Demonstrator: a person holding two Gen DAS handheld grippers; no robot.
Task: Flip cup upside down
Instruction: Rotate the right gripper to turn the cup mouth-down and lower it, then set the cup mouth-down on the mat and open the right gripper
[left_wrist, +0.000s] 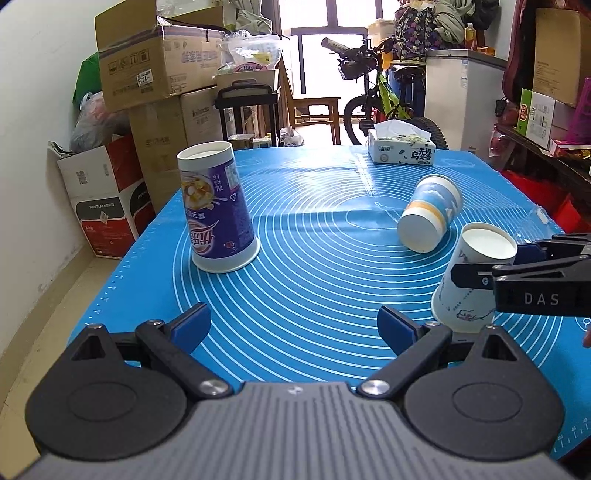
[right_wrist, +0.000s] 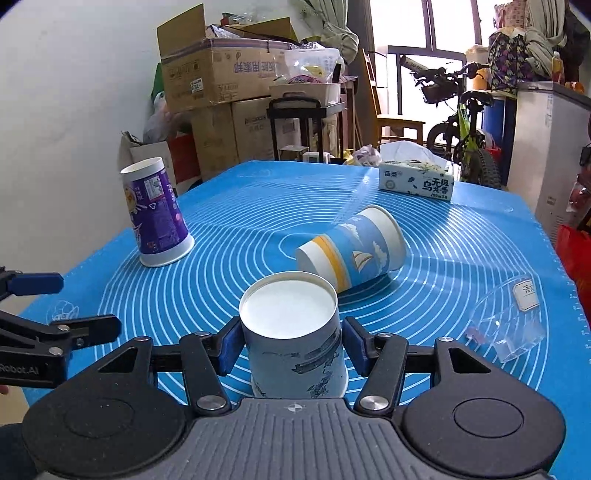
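A white paper cup (right_wrist: 295, 343) with ink drawings stands upside down, slightly tilted, between the pads of my right gripper (right_wrist: 290, 347), which is shut on it. The same cup (left_wrist: 469, 280) shows at the right of the left wrist view, with the right gripper (left_wrist: 546, 273) on it. My left gripper (left_wrist: 293, 326) is open and empty above the blue mat (left_wrist: 314, 258). A purple cup (left_wrist: 218, 210) stands upside down at the left. A blue and white cup (left_wrist: 430, 212) lies on its side.
A tissue box (left_wrist: 402, 149) sits at the mat's far edge. A clear plastic cup (right_wrist: 509, 321) lies on its side at the right. Cardboard boxes (left_wrist: 155, 62), a bicycle (left_wrist: 384, 96) and a white cabinet (left_wrist: 461, 96) stand behind the table.
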